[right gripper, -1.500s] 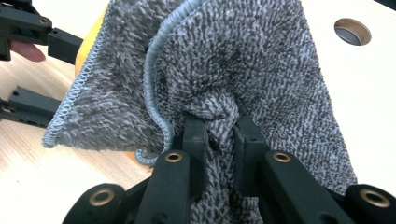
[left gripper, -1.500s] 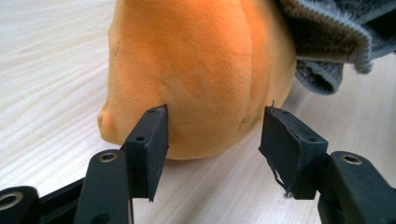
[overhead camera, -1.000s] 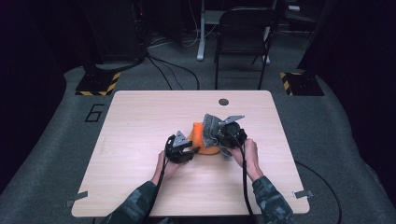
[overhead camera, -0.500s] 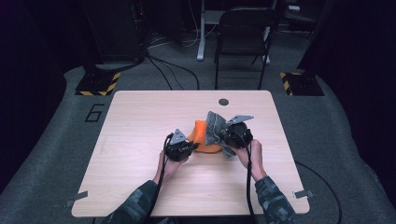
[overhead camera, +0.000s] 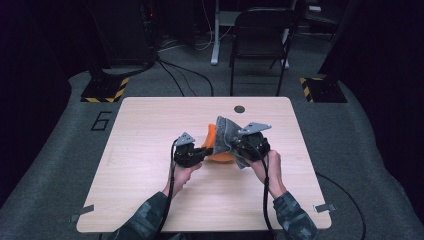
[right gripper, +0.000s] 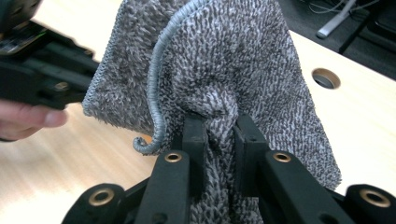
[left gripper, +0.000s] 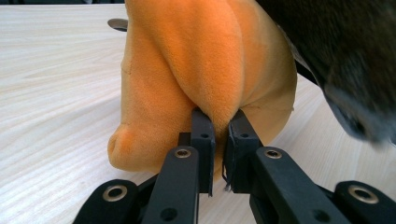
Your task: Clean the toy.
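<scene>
An orange plush cloth (overhead camera: 212, 136) and a grey terry cloth (overhead camera: 226, 131) are bunched together at the middle of the wooden table (overhead camera: 150, 150). My left gripper (overhead camera: 202, 154) is shut on a fold of the orange cloth (left gripper: 201, 60), which bulges above the jaws (left gripper: 219, 126). My right gripper (overhead camera: 236, 148) is shut on a pinch of the grey cloth (right gripper: 224, 60), whose stitched hem curls beside its jaws (right gripper: 219, 126). The grey cloth (left gripper: 345, 56) hangs just to the right of the orange one. The left gripper (right gripper: 42, 70) and its hand are close on the left.
A round cable hole (overhead camera: 239, 108) sits near the table's far edge. A black chair (overhead camera: 260, 35) and a desk leg stand behind the table on the grey floor. Yellow-black striped blocks (overhead camera: 105, 90) lie at the far corners.
Both grippers have come up a little and the two cloths have risen with them. The grey cloth now stands taller over the orange one.
</scene>
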### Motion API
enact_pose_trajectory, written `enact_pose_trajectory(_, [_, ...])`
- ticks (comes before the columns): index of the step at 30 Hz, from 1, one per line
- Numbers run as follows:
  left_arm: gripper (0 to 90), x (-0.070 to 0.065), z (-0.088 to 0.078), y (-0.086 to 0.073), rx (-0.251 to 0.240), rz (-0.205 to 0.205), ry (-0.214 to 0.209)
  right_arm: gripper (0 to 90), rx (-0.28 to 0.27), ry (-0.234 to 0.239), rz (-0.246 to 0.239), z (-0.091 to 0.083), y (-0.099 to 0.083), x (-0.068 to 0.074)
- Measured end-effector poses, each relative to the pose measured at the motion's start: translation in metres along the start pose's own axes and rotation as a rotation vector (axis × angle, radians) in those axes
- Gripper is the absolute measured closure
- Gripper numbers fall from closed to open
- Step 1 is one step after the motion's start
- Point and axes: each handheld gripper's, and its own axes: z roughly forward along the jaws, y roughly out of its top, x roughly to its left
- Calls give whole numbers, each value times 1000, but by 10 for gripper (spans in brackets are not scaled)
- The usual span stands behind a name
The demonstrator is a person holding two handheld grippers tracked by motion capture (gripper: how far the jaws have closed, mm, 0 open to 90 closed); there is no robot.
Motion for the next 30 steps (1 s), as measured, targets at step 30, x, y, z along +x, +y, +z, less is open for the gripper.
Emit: enact_pose_trajectory(30, [837,3,2,-6,42,-10,-2,782,175,-94,-34,55,-33,-4])
